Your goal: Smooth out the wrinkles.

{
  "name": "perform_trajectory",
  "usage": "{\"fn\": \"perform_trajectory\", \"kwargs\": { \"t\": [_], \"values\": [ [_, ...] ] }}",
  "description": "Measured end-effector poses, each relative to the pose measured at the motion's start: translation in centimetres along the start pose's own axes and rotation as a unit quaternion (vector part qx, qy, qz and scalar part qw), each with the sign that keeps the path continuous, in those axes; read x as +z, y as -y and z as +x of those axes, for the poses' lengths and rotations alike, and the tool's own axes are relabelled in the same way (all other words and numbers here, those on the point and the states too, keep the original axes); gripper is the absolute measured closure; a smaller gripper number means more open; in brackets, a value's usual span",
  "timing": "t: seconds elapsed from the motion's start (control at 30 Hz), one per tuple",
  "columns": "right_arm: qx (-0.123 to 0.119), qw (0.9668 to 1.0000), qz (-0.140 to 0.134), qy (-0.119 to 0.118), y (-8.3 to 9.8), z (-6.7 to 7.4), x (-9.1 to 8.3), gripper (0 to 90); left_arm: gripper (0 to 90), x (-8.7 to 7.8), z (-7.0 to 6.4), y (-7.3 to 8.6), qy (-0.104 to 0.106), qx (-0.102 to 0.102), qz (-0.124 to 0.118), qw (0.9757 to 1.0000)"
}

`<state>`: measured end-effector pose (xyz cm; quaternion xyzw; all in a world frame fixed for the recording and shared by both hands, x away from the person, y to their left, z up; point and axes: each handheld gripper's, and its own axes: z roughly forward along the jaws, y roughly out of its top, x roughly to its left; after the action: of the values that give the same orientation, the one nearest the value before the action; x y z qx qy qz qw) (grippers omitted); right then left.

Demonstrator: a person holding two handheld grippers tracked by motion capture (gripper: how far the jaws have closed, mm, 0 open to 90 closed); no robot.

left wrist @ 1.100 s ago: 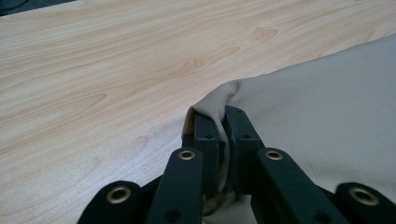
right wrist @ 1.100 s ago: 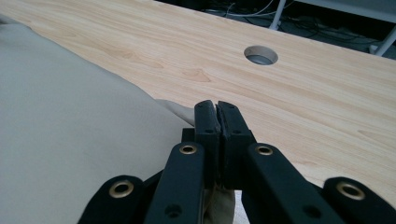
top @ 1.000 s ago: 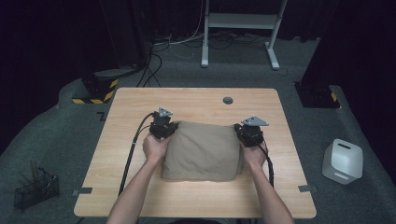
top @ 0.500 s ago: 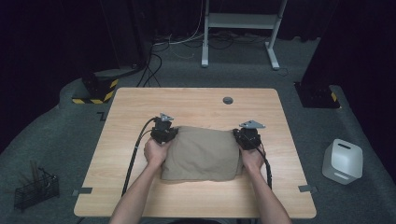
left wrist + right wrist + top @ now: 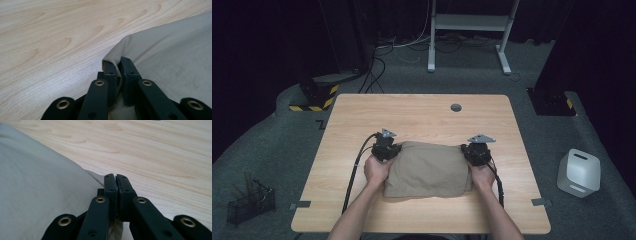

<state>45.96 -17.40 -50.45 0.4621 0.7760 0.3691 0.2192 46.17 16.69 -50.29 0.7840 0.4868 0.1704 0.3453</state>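
Wooden bench (image 5: 422,115) takes up most of the shot, and a tan folded cloth (image 5: 427,170) lies on its near half, closer to the front edge than the back. Left hand-held gripper (image 5: 385,148) is clamped on the cloth's far left corner, fabric pinched right between the jaws. Right hand-held gripper (image 5: 476,151) is clamped on the far right corner the same way. Small dark round cap (image 5: 456,107) sits near the back edge.
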Motion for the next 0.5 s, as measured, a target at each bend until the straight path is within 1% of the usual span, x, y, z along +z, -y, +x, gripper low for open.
{"fn": "perform_trajectory", "kwargs": {
  "t": [0.07, 0.13, 0.27, 0.3, 0.37, 0.5],
  "values": [
    [-0.006, 1.0000, 0.006, -0.002, 0.14, 0.12, -0.02, 87.6, 84.0, -0.01, -0.04, 0.20, 0.000, 0.000, 0.000, 1.0000],
    [-0.001, 1.0000, 0.004, -0.003, 0.07, -0.03, 0.04, 87.5, 83.8, 0.14, -0.04, 0.23, -0.005, 0.004, 0.002, 1.0000],
    [0.010, 0.9999, 0.009, -0.006, 0.24, -0.22, 0.47, 87.1, 83.1, 0.37, 0.01, 0.28, -0.005, 0.001, 0.003, 1.0000],
    [0.015, 0.9998, 0.011, -0.007, 0.29, -0.29, 0.52, 87.0, 82.7, 0.33, 0.07, 0.27, -0.007, 0.003, 0.003, 1.0000],
    [0.017, 0.9998, 0.009, -0.008, 0.27, -0.37, 0.52, 86.7, 82.1, 0.20, 0.20, 0.30, -0.008, 0.005, 0.003, 0.9999],
    [0.026, 0.9996, 0.003, -0.011, 0.19, -0.61, 0.35, 86.2, 81.3, -0.13, 0.57, 0.42, -0.013, 0.005, 0.003, 0.9999]
  ]
}}
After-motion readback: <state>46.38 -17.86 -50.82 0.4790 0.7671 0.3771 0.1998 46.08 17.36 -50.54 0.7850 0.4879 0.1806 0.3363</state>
